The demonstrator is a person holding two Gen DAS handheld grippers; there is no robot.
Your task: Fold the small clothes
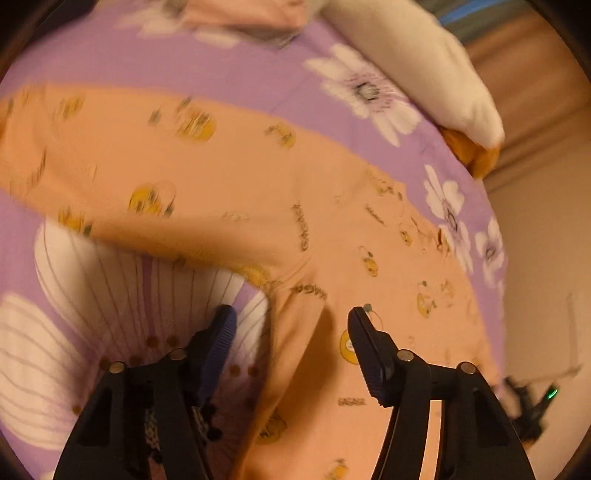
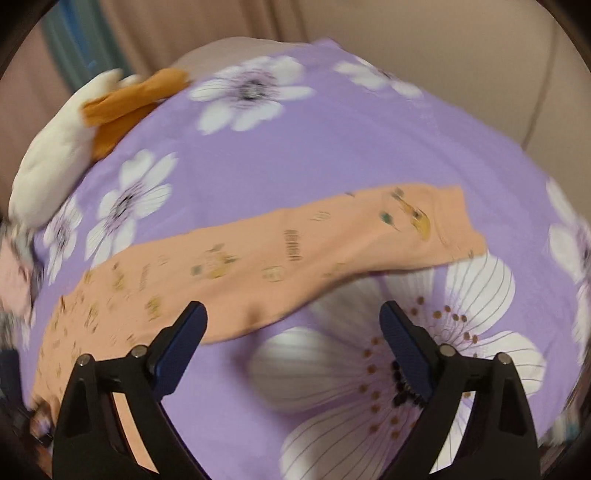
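The left gripper point(image 1: 291, 314) gapes empty over the crotch edge of the peach pants point(image 1: 229, 177); the right gripper point(image 2: 291, 310) stands wide apart, empty, by a leg hem. The one pair lies spread flat on the purple sheet point(image 2: 332, 147); no fold seems made, so all folding remains. One white-and-orange toy point(image 2: 74, 125) sits at the edge; folded pink cloth point(image 1: 236, 14) lies beyond.
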